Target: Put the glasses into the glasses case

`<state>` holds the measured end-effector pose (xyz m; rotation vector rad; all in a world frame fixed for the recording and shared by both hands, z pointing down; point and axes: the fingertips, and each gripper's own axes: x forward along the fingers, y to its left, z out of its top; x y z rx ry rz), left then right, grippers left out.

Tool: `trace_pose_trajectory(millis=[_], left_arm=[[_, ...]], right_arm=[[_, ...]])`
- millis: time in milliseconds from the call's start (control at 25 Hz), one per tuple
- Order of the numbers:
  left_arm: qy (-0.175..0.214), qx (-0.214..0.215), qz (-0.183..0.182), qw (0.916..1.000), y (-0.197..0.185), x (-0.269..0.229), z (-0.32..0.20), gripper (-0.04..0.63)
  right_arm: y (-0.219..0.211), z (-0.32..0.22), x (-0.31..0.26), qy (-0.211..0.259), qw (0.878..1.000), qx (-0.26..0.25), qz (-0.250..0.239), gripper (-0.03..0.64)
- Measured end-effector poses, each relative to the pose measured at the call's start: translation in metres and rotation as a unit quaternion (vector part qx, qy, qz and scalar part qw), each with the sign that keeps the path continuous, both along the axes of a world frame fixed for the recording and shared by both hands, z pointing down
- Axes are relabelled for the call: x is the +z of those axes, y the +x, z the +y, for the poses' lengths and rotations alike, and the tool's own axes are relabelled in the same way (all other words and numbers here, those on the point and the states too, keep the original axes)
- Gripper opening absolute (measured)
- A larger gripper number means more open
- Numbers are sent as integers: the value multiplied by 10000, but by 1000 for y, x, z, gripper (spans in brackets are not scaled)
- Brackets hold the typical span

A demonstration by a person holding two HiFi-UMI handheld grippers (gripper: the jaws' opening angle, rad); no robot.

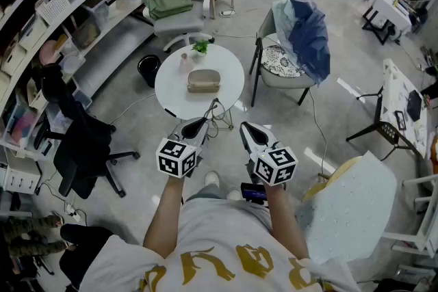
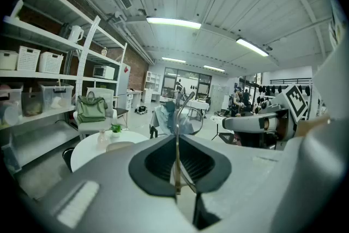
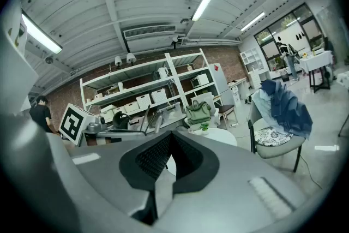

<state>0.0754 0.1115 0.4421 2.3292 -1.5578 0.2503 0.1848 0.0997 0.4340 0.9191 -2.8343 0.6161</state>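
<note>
Left tool (image 1: 197, 125) is gripping thin wire-framed glasses (image 2: 188, 117), right tool (image 1: 248, 130) closed empty, beige oval glasses case (image 1: 204, 81) is lying on round white tabletop (image 1: 171, 89)

Bright ceiling tubes (image 2: 173, 22) light evenly; fisheye edges warp and darken.

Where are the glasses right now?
The glasses are pinched in the left tool, low in the middle of the head view, just short of the round white table where the tan glasses case lies.
</note>
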Motion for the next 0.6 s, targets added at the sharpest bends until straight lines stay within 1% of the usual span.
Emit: trace_pose_trajectory(millis=[200, 440, 600], left_arm=[[-2, 28, -69, 10000, 3, -1, 12, 17], [8, -54, -86, 9999, -2, -6, 19, 17], [-11, -85, -76, 9999, -8, -8, 23, 17]], right_arm=[[-1, 3, 0, 0, 10000, 7, -54, 23], [-7, 10, -2, 39, 9999, -91, -31, 23], [-7, 12, -8, 161, 9999, 16, -62, 23]])
